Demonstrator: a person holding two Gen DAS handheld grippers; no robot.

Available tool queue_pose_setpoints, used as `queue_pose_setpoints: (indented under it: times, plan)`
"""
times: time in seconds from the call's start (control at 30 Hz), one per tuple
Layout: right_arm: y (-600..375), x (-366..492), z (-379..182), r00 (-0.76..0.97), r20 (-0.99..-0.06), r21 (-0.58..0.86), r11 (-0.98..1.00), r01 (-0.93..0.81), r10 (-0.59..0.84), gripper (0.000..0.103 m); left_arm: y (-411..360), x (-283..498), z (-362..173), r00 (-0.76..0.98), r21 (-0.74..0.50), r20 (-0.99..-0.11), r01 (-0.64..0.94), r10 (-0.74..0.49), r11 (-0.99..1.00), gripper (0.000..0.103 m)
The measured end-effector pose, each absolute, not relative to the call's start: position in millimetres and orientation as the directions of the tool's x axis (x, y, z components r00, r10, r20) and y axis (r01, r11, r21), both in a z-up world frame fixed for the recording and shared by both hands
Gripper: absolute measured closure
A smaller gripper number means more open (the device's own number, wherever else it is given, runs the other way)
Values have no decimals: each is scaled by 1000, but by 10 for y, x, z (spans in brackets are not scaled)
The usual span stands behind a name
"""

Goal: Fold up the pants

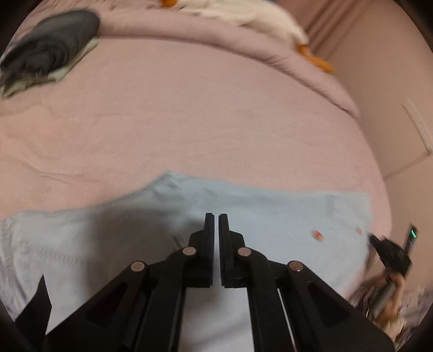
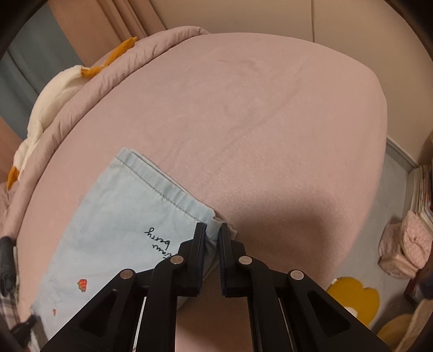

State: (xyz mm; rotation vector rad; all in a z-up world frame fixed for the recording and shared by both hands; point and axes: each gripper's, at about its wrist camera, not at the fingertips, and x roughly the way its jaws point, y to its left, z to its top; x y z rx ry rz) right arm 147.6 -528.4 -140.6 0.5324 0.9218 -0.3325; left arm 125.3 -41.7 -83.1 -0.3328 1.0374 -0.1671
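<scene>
Light-blue pants (image 2: 113, 222) lie flat on the pink bed (image 2: 257, 121) at lower left, their hem corner pinched by the right gripper (image 2: 212, 230), the left gripper (image 1: 216, 216) clenched over them, dark folded clothes (image 1: 51, 46) upper left.

Pants (image 2: 113, 224): black script "berry", rest hidden.

A pink-sheeted bed (image 2: 243, 121) fills the frame, beige curtains (image 2: 119, 21) at upper left, grey floor (image 2: 389, 216) with a yellow rug (image 2: 354, 295) at lower right.
</scene>
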Motion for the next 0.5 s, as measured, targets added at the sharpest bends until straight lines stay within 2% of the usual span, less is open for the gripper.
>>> queue_pose_setpoints:
  times: [0.07, 0.13, 0.2, 0.27, 0.3, 0.33, 0.43, 0.5]
  plan:
    - [-5270, 1485, -1385, 565, -823, 281, 825, 490, -56, 100, -488, 1007, -771, 497, -332, -813, 29, -302, 943, 83]
    - [-5248, 1494, -1371, 568, -820, 278, 825, 492, -62, 99, -518, 794, -804, 477, -324, -823, 49, -307, 945, 76]
    - [-5235, 1451, -1322, 571, -820, 289, 826, 484, -48, 93, -543, 651, -878, 447, -347, -829, 62, -337, 936, 76]
    - [-5238, 1372, -1274, 566, -823, 291, 817, 498, -52, 74, -556, 523, -960, 418, -370, -834, 62, -361, 927, 76]
    - [-5231, 1326, -1236, 570, -819, 284, 816, 504, -67, 60, -562, 468, -1006, 407, -375, -836, 62, -367, 925, 76]
    - [-5214, 1297, -1191, 578, -812, 274, 824, 496, -77, 55, -578, 436, -1055, 398, -375, -840, 62, -368, 925, 76]
    - [-5173, 1268, -1123, 602, -797, 289, 844, 453, -50, 55, -580, 382, -1284, 351, -353, -875, 10, -334, 936, 78]
    - [-5196, 1323, -1202, 607, -795, 341, 832, 437, 7, 55, -553, 381, -1331, 380, -376, -864, -52, -330, 925, 78]
